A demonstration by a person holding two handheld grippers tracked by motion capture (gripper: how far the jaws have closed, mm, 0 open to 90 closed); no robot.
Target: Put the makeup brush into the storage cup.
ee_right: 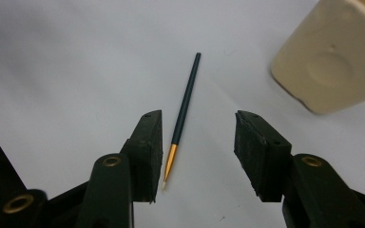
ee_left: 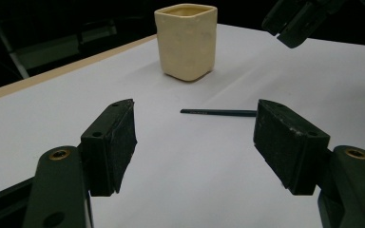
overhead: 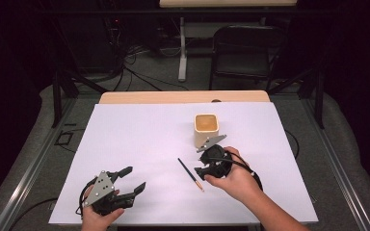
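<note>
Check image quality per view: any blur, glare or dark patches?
High view: white sheet evenly lit, surroundings nearly black. Left gripper view: cup and brush fairly sharp, soft shadow under the cup. Right gripper view: brush sharp, cup blurred at the frame edge.

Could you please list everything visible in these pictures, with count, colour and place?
paintbrush: one, dark handle with gold ferrule, flat on the sheet beside the right tool
cup: one, cream, square-sided, upright beyond the brush
sheet: one, white, covering the table
table: one, light wood edge at the far side
folding chair: one, black, on the floor behind the table
left tool: one, black, jaws open, near left of the sheet
right tool: one, black, jaws apart, low over the brush's tip end
hands: two, each holding a tool
</note>
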